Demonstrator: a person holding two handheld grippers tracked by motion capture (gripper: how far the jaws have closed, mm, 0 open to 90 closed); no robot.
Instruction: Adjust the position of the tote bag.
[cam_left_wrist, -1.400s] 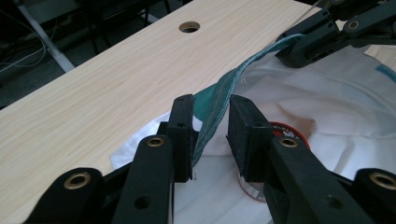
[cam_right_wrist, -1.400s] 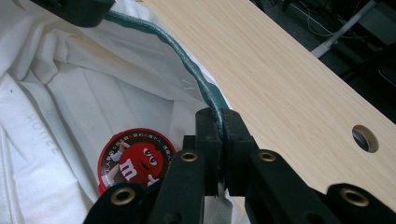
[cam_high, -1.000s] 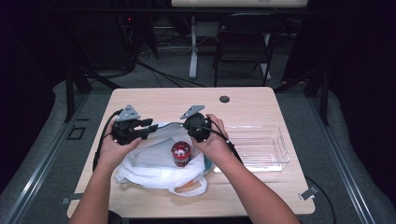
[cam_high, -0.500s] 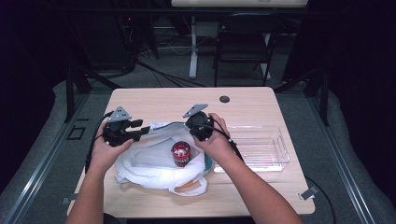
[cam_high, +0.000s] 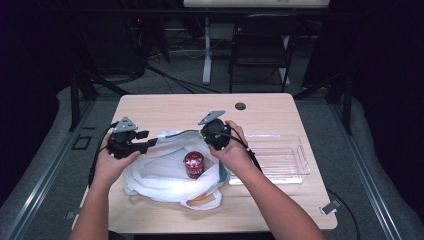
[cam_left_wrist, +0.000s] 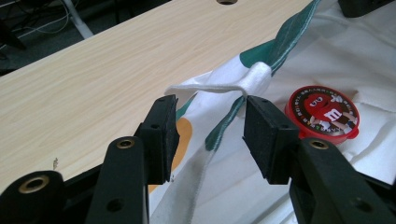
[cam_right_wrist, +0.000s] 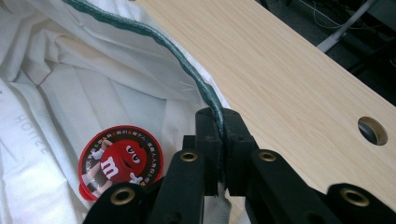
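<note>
Nearest you, the white cloth bag (cam_high: 165, 175) lies slumped on the front half of the wooden table (cam_high: 165, 107), its loose handle loop drooping toward the front edge. Your left gripper (cam_high: 145, 145) sits at the bag's left rim. In the left gripper view its jaws have just been opening and now stand apart, with the green-trimmed rim (cam_left_wrist: 254, 77) and a folded white strap between them but not pressed by either pad. Bare tabletop runs out on that gripper's left, toward the table's left edge.

Your right gripper (cam_right_wrist: 219, 128) is clamped tight on the bag's green-edged rim (cam_right_wrist: 187, 65); in the right gripper view the trim runs straight into the closed pads. From above, that hand sits at the bag's right rim, so the mouth is spread between your two hands and faces up and away from you, with the bag's long axis running left to right across the table.

Inside the mouth stands a red candy container (cam_high: 193, 164), upright, its printed round lid (cam_left_wrist: 323, 111) facing up; it lies between the two grippers, nearer your right one.

Just right of your right hand is a clear plastic tray (cam_high: 295, 170), close to the table's right edge. Beyond the bag the tabletop is open wood up to a small round hole (cam_high: 240, 106) near the far edge.
</note>
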